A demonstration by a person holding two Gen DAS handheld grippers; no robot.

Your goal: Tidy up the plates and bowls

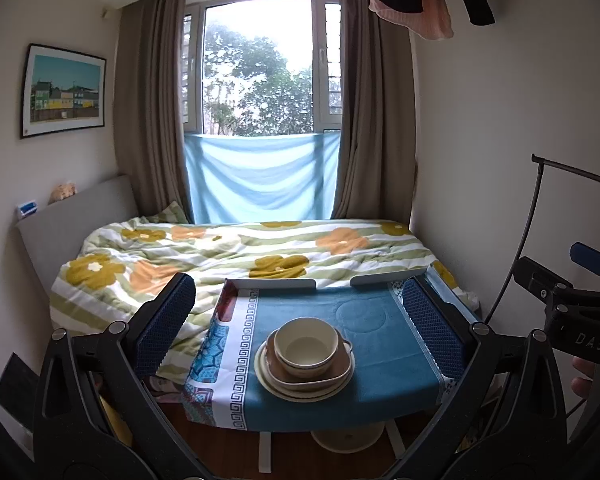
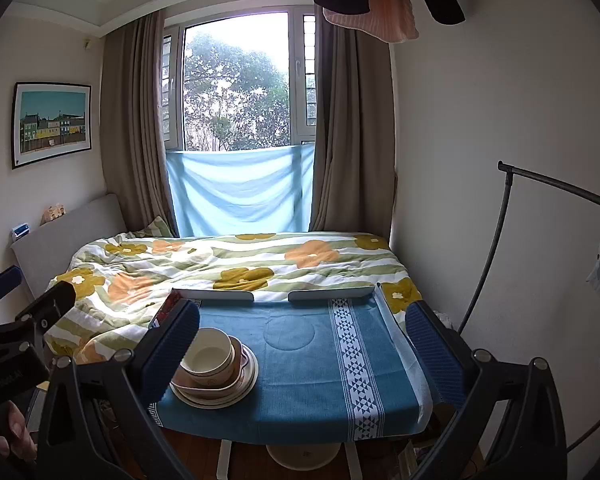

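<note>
Looking down my left gripper (image 1: pixel 300 316), I see its two blue pads spread wide, holding nothing. My right gripper (image 2: pixel 304 332) is spread wide and empty too. Only the right view shows the white triangle stripe (image 2: pixel 354 364) on the blue tablecloth (image 2: pixel 300 380); only the left view shows the key-pattern border (image 1: pixel 240 360). One stack (image 1: pixel 306 360) sits near the table's front edge: one cream bowl (image 1: pixel 306 346), mouth up, in one squarish handled dish (image 1: pixel 342 372), on round plates whose count I cannot tell. Behind is one flowered bed (image 1: pixel 240 252).
</note>
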